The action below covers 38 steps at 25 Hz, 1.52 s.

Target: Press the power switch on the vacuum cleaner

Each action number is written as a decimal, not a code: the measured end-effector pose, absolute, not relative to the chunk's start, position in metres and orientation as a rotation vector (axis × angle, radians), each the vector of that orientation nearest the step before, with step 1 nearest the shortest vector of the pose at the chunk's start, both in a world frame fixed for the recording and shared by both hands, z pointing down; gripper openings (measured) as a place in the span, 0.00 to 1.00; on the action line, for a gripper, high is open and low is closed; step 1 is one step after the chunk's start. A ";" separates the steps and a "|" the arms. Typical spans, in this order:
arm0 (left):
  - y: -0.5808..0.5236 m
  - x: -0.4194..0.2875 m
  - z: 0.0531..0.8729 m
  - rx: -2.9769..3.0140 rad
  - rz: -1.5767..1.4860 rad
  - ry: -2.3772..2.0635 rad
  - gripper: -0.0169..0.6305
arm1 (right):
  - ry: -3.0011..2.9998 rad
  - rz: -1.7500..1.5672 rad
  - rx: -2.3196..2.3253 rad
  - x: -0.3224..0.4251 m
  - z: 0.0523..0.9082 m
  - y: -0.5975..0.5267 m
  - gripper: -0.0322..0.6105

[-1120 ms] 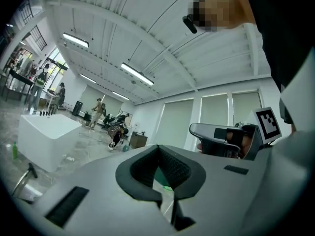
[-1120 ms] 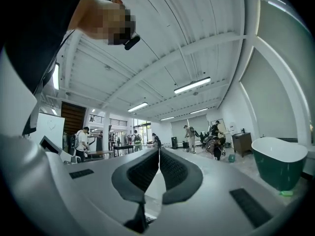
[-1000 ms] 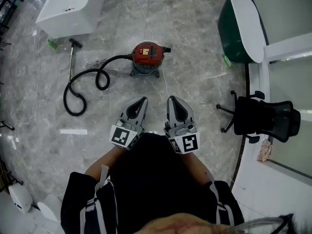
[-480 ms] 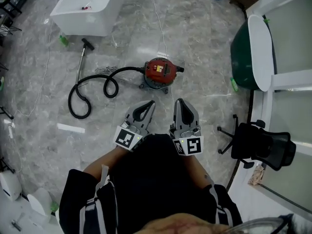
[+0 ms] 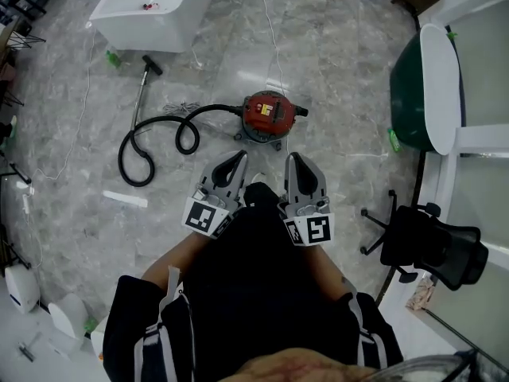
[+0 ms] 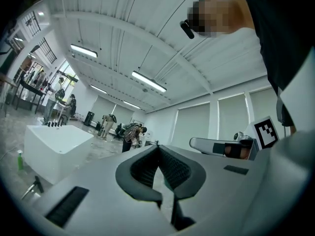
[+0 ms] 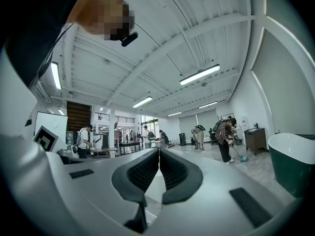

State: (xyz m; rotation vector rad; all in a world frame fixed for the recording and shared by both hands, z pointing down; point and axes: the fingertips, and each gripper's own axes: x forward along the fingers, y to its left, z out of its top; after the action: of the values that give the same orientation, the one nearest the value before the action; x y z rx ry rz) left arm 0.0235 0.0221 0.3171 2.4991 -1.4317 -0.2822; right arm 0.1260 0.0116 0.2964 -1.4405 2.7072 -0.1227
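Observation:
A red round vacuum cleaner stands on the grey marble floor, with a small pale patch on its top. Its black hose curls away to the left and ends in a wand. My left gripper and right gripper are held side by side in front of my body, pointing toward the vacuum and a short way from it. Both are shut with nothing between the jaws. The left gripper view shows its shut jaws against the hall. The right gripper view shows the same for its gripper. The vacuum is in neither gripper view.
A white tub-like block stands at the far left, and a green tub with a white rim at the right. A black office chair is near right. A thin white cable runs away from the vacuum. Several people stand far off.
The vacuum cleaner has come lower and nearer in the head view, now just ahead of the gripper tips. Both grippers keep the same shut pose in front of me.

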 end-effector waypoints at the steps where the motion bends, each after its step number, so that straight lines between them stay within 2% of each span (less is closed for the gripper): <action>1: 0.018 0.028 0.318 2.483 -0.265 -1.445 0.05 | 2.707 -0.114 -1.434 0.133 0.295 0.006 0.08; 6: 0.000 0.055 0.307 2.478 -0.288 -1.496 0.05 | 2.724 -0.130 -1.393 0.160 0.297 -0.017 0.08; 14: -0.009 0.080 0.345 2.411 -0.100 -1.503 0.05 | 2.846 -0.354 -1.341 0.174 0.348 -0.039 0.08; 22: -0.030 0.090 0.347 2.399 -0.175 -1.528 0.05 | 2.946 -0.379 -1.295 0.172 0.379 -0.081 0.08; 31: -0.030 0.057 0.373 2.329 -0.101 -1.590 0.05 | 2.988 -0.433 -1.338 0.161 0.408 -0.129 0.08; 38: -0.055 0.039 0.374 2.236 -0.178 -1.620 0.05 | 3.094 -0.458 -1.236 0.126 0.447 -0.159 0.08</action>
State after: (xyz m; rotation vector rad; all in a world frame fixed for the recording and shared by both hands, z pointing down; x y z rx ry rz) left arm 0.0386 -0.0551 0.3740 2.2359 -1.6202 -0.1780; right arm 0.1258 -0.1595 0.4471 -1.2358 3.0937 -0.4580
